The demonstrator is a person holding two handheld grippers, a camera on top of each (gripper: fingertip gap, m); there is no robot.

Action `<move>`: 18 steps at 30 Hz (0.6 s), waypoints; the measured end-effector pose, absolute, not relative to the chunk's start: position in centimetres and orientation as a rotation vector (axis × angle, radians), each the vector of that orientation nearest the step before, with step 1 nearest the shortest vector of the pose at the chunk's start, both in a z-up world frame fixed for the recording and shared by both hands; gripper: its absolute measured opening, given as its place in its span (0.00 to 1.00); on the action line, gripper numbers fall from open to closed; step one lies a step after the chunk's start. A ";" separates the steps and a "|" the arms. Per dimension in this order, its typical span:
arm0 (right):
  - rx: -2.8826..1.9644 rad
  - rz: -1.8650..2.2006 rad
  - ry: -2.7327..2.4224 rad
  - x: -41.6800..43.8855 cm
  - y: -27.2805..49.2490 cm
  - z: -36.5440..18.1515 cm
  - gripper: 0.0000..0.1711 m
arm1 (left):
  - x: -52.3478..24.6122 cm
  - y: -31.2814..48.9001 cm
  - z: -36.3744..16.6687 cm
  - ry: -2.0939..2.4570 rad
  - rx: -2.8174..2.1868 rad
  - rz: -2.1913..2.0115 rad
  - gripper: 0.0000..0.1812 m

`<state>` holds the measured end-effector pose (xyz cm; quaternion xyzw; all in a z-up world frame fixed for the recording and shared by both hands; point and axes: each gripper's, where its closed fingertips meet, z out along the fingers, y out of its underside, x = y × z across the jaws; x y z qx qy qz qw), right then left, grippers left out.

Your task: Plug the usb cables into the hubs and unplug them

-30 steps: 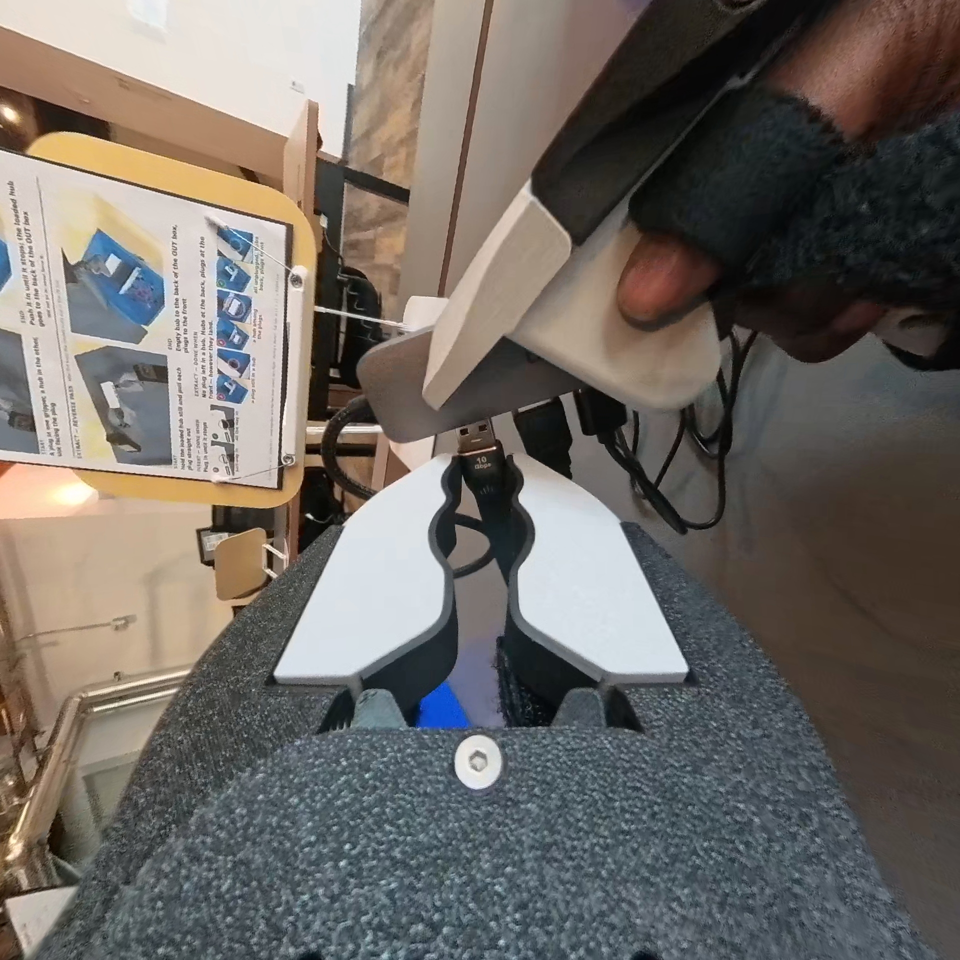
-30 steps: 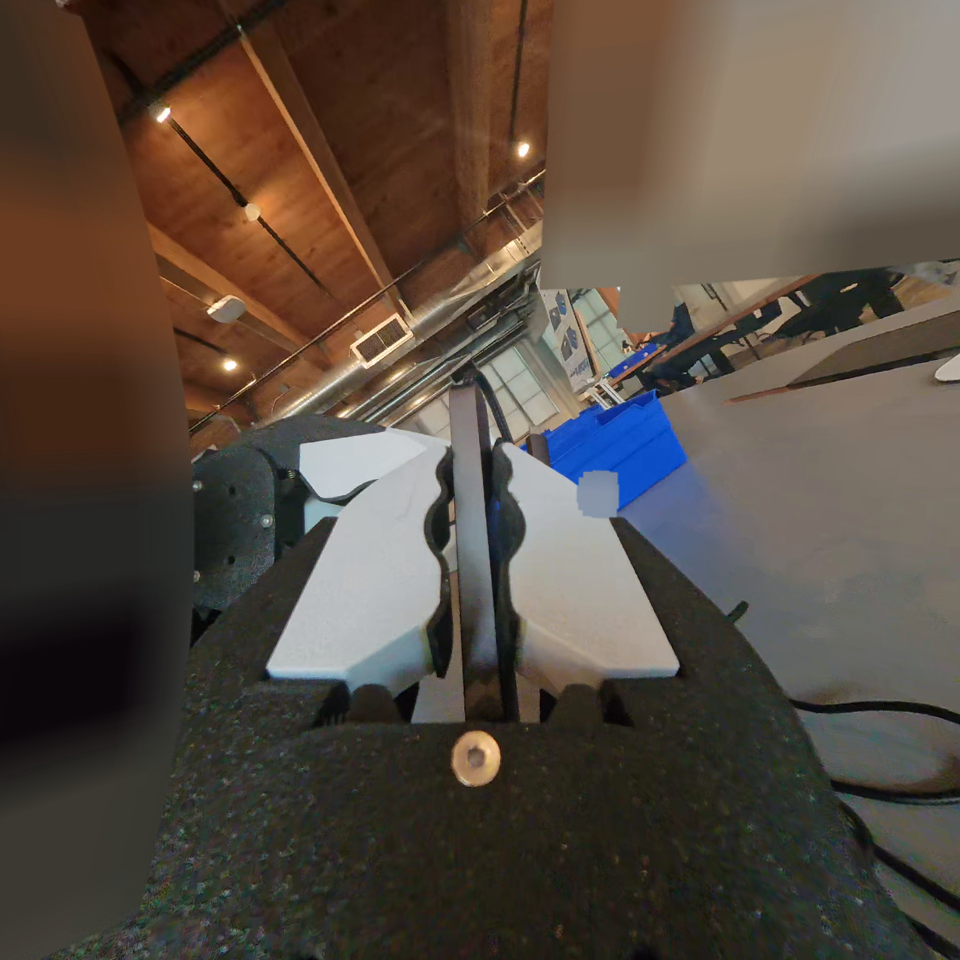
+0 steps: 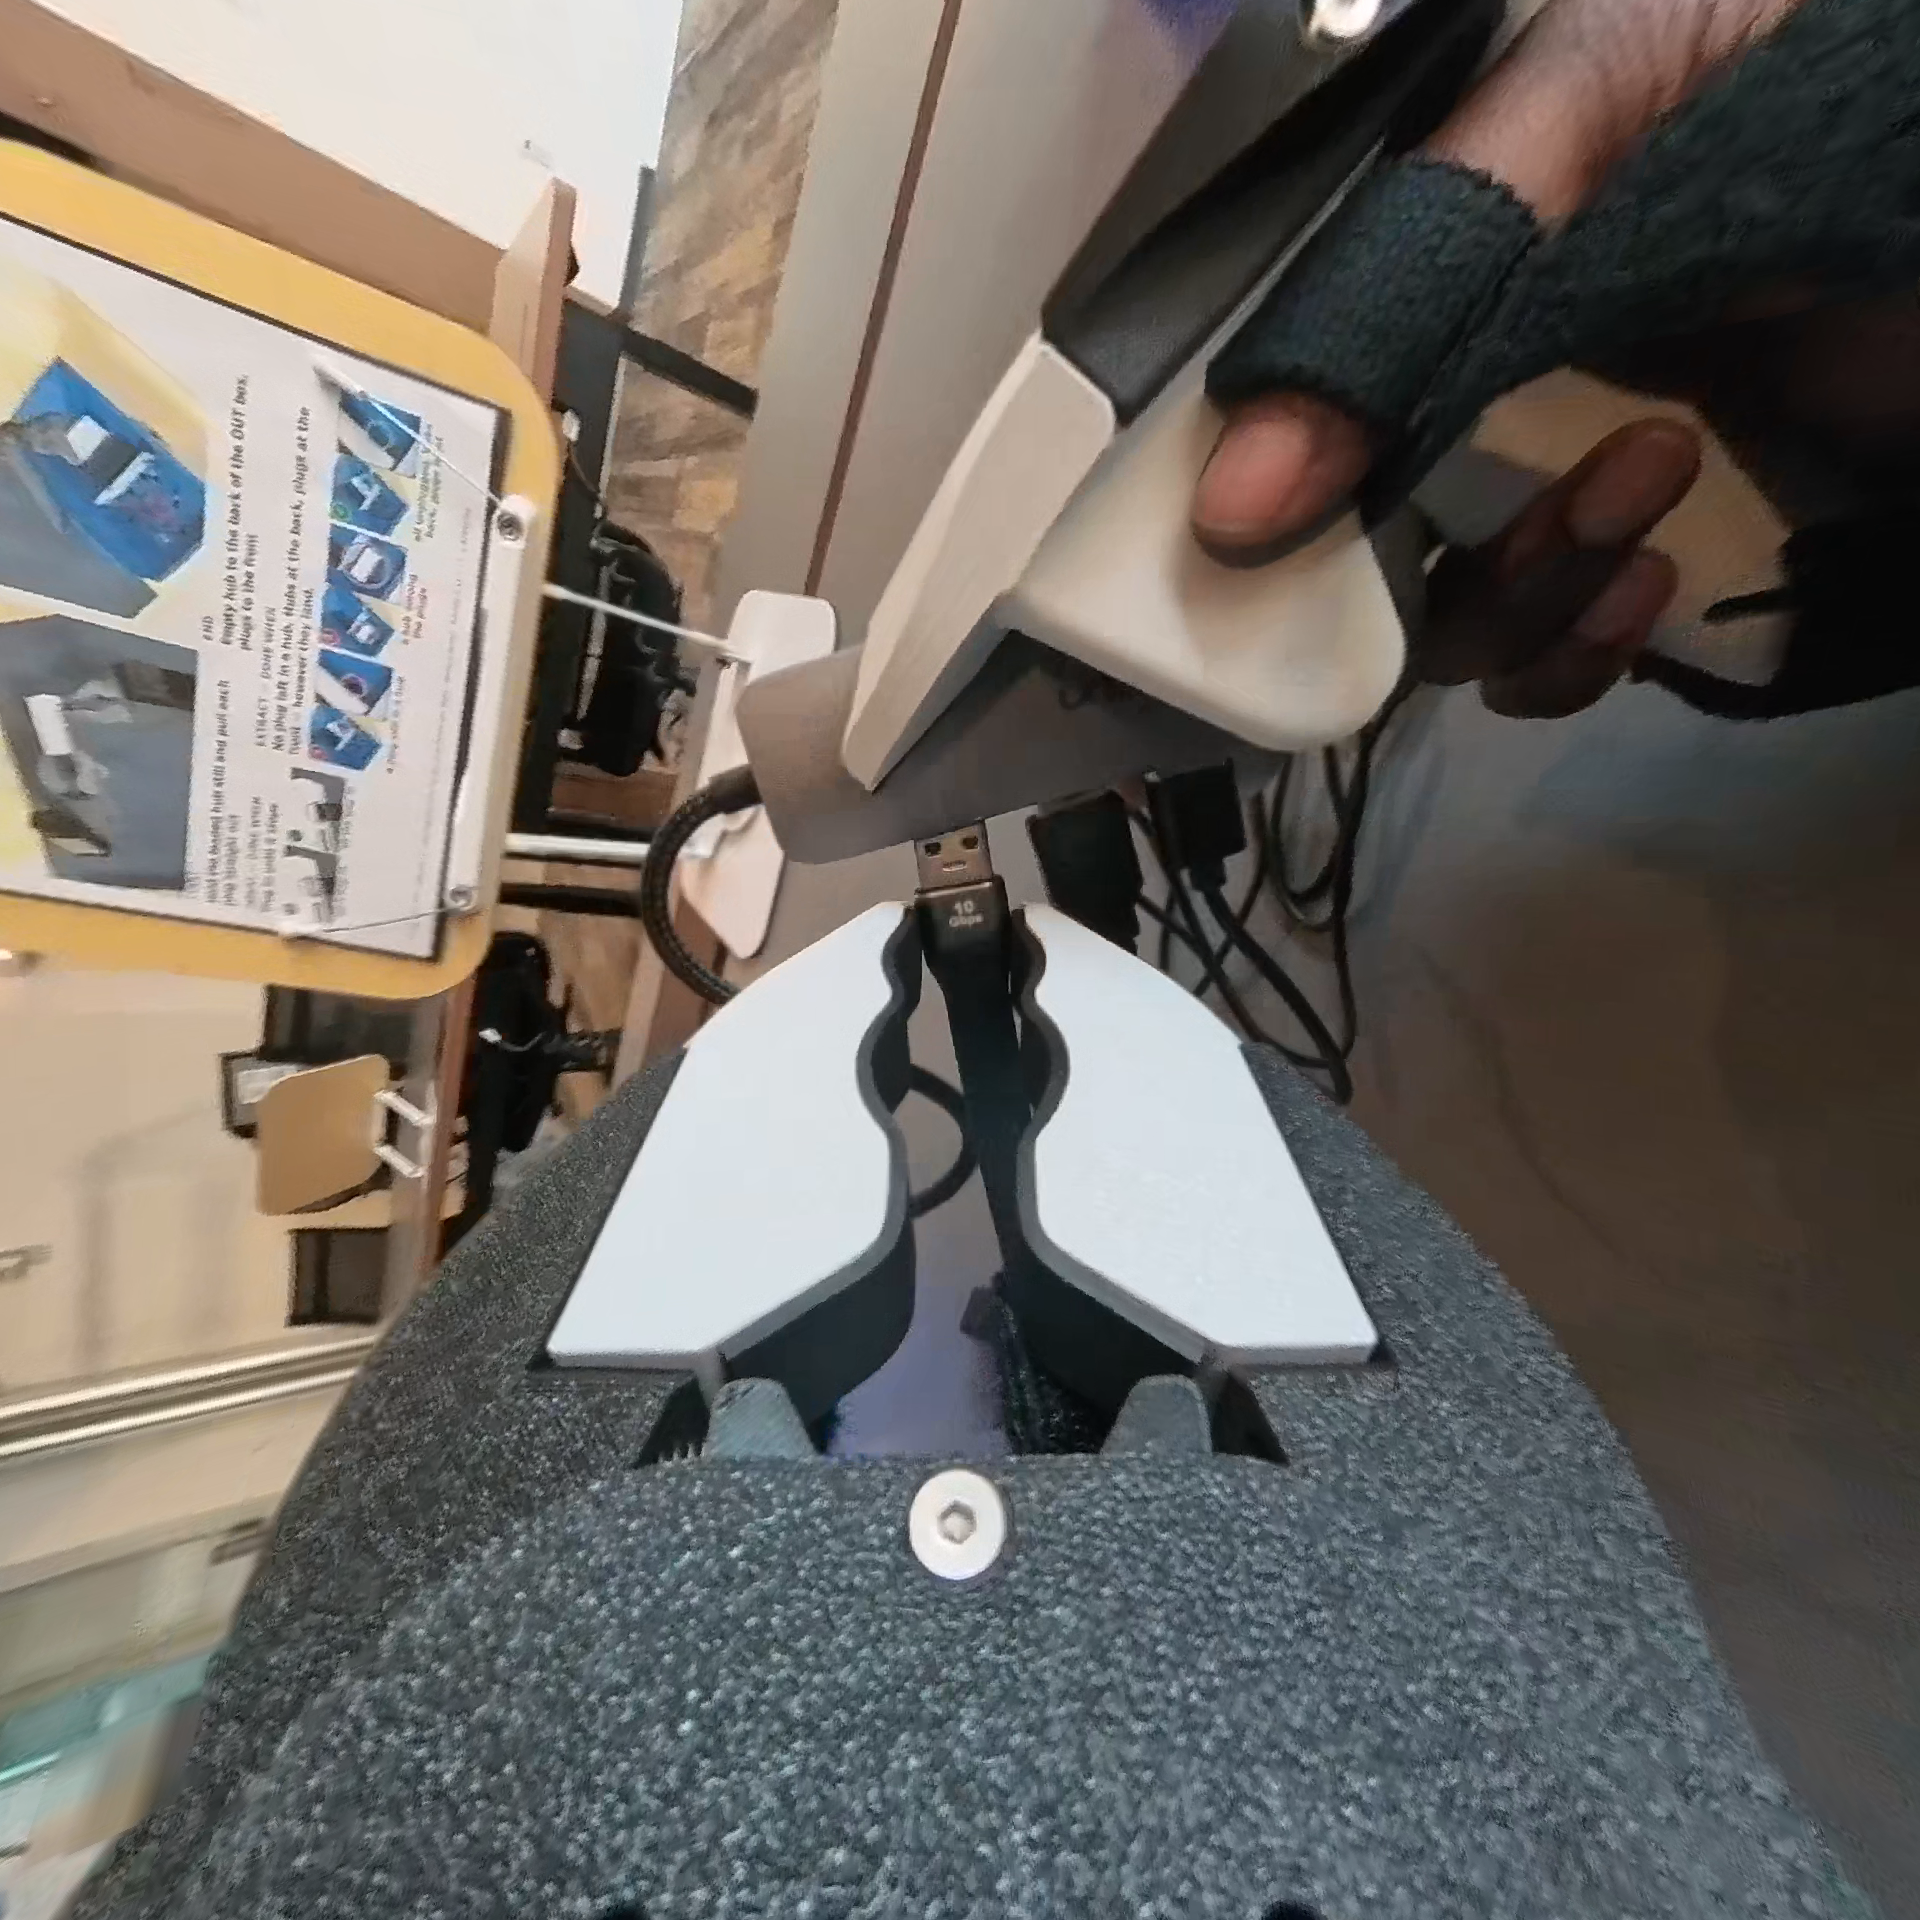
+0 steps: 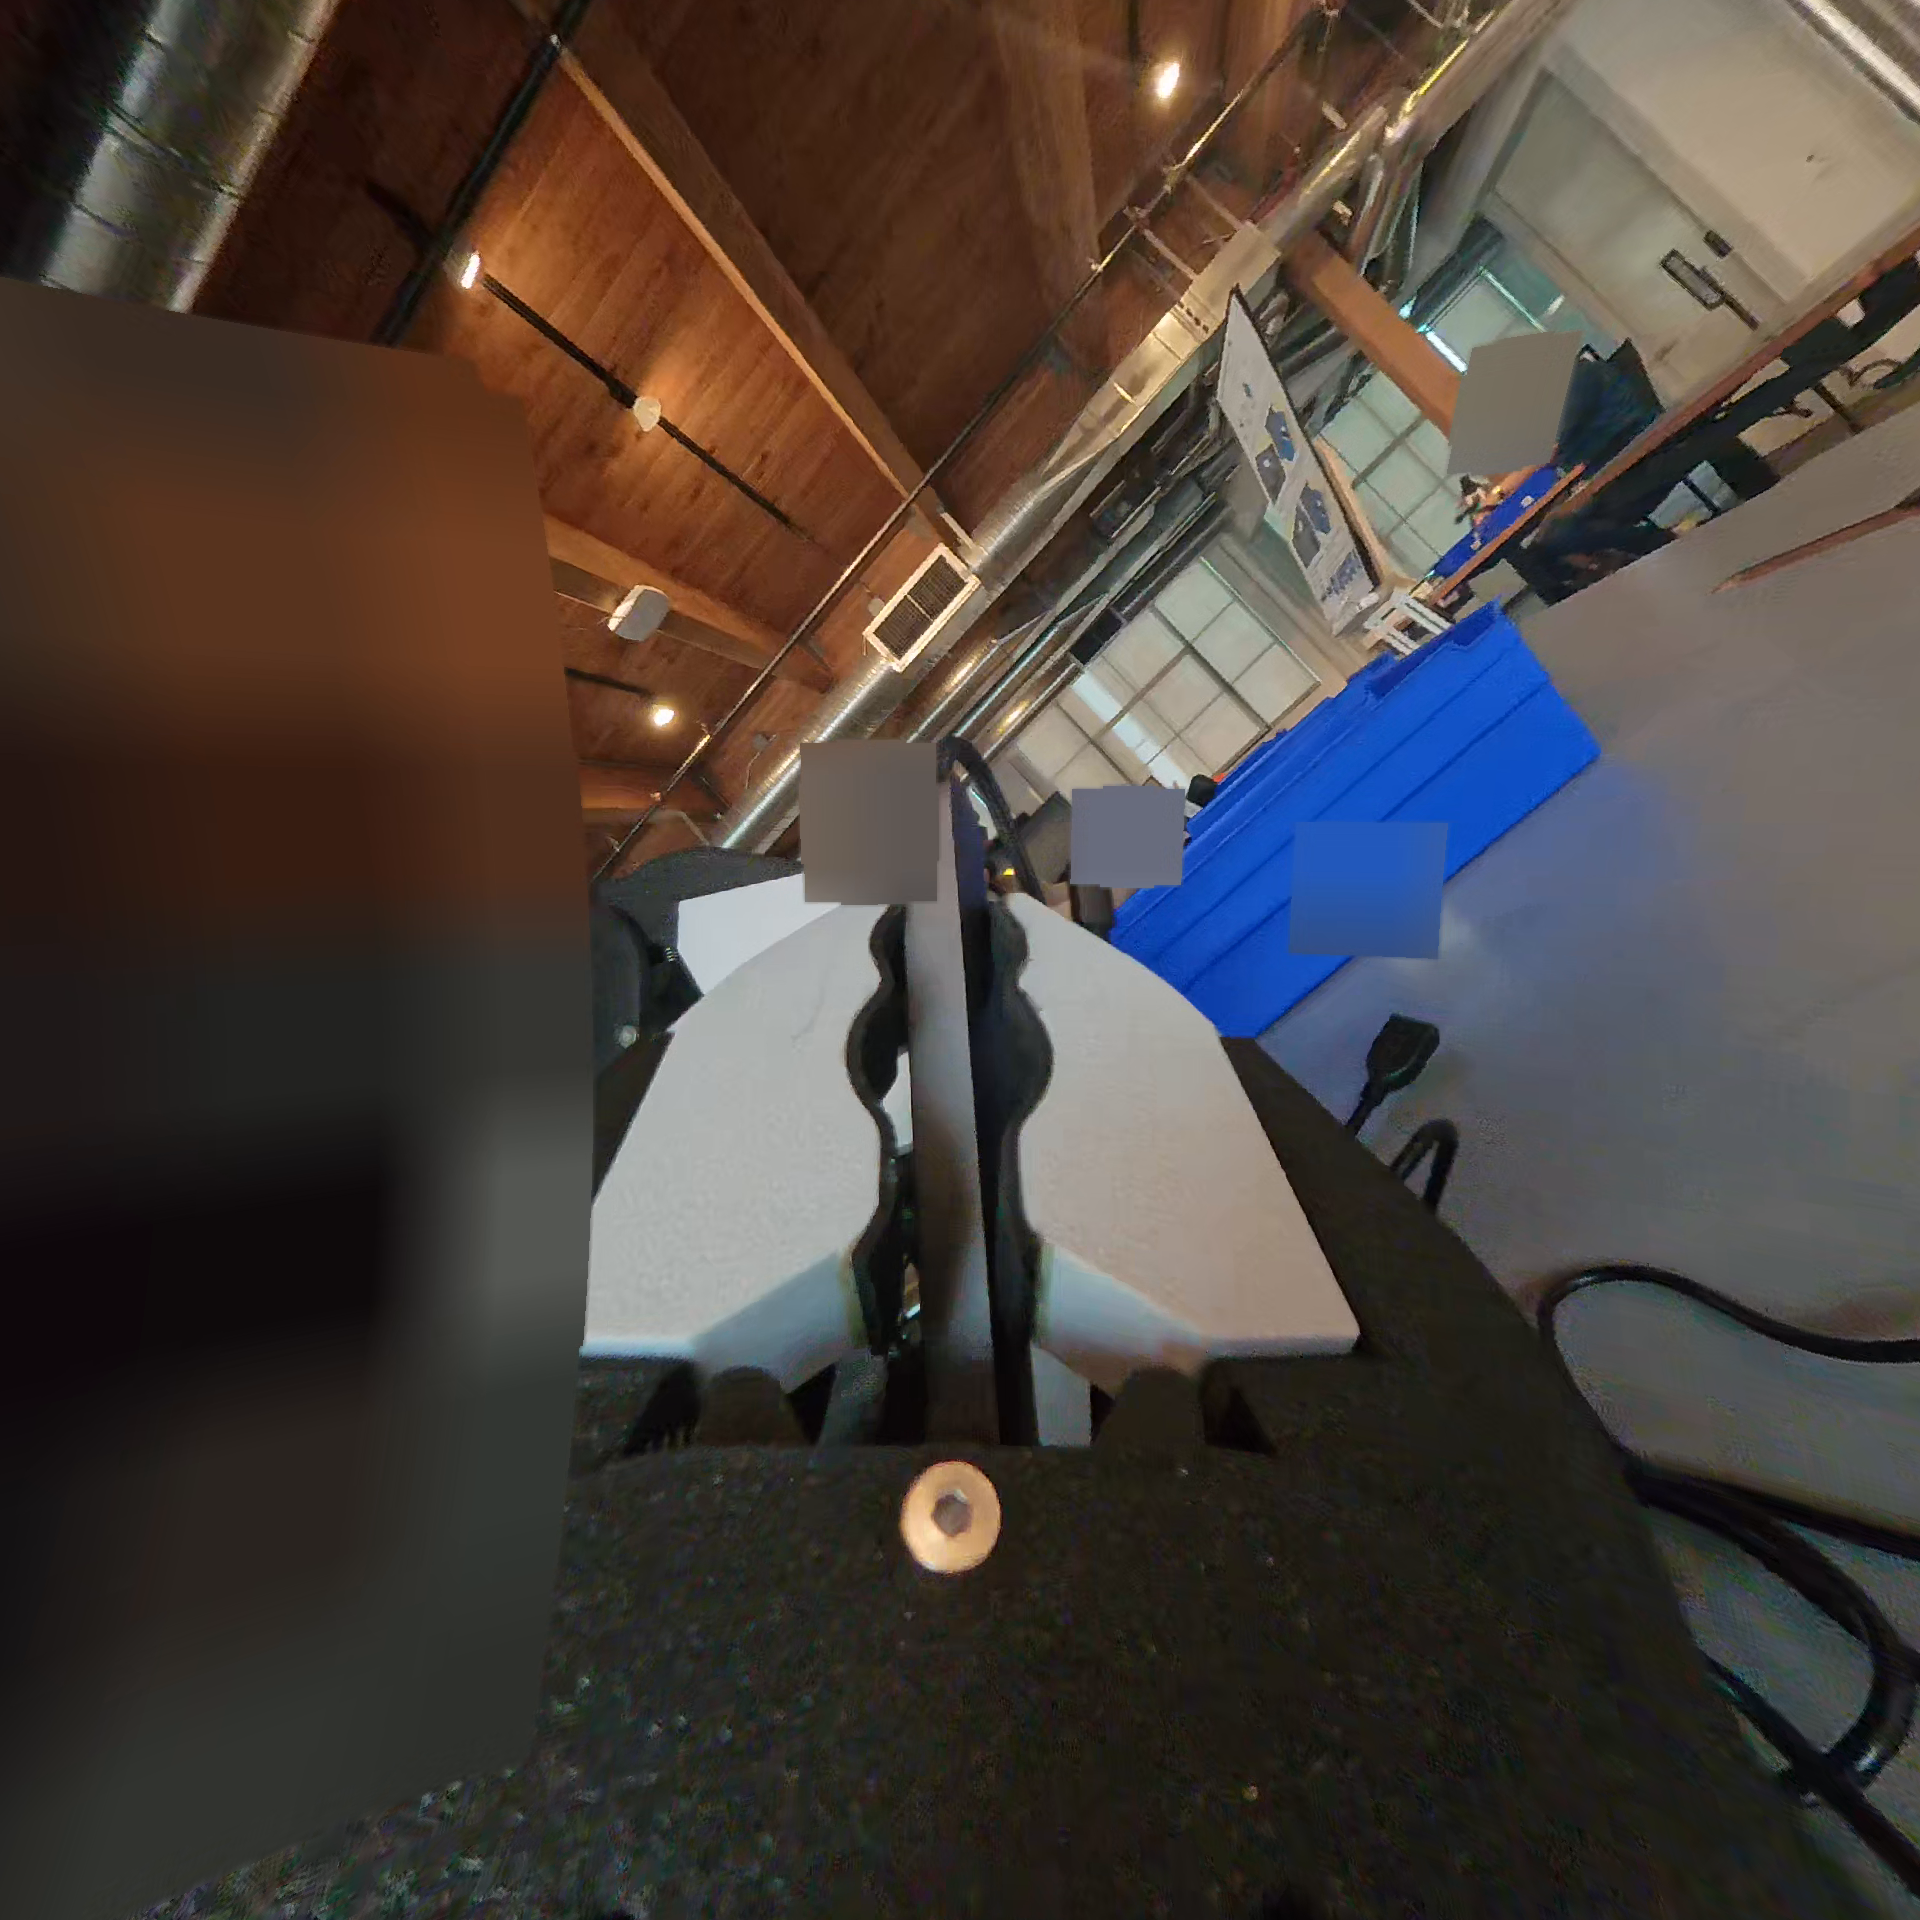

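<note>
Left gripper point(image 3: 961, 920) clamps USB plug point(image 3: 961, 883) just below hub point(image 3: 821, 769); only right view shows right gripper point(image 4: 940, 925) pinching hub edge-on, blue bins point(image 4: 1382, 758) behind

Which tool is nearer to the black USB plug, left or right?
Left. The left tool is shut on the USB plug, whose metal tip sits at the hub. The right tool clamps the hub just above the plug.
</note>
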<state>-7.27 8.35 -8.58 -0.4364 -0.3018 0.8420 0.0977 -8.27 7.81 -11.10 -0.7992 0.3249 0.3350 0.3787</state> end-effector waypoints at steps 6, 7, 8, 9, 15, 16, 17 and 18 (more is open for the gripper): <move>-1.314 2.433 -0.925 -7.5 8.2 -8.9 0.08 | -8.4 7.8 -11.4 0.824 -2.044 0.870 0.09; -1.321 2.426 -0.914 -7.6 8.2 -9.0 0.08 | -8.5 7.8 -11.4 0.830 -2.050 0.912 0.09; -1.336 2.393 -0.906 -7.8 8.1 -9.2 0.08 | -8.7 7.7 -11.5 0.836 -2.073 0.965 0.09; -1.350 2.331 -0.909 -8.0 8.1 -9.4 0.08 | -9.0 7.7 -11.8 0.848 -2.090 1.017 0.09; -1.358 2.065 -0.961 -8.3 8.2 -9.6 0.07 | -9.2 8.1 -12.2 0.775 -2.075 0.856 0.08; -1.355 2.051 -0.964 -8.3 8.2 -9.7 0.07 | -9.2 8.1 -12.2 0.769 -2.077 0.835 0.08; -1.348 2.019 -0.973 -8.4 8.2 -9.8 0.07 | -9.3 8.1 -12.3 0.762 -2.078 0.823 0.08; -1.343 1.976 -0.983 -8.5 8.2 -9.9 0.07 | -9.3 8.1 -12.4 0.751 -2.078 0.823 0.08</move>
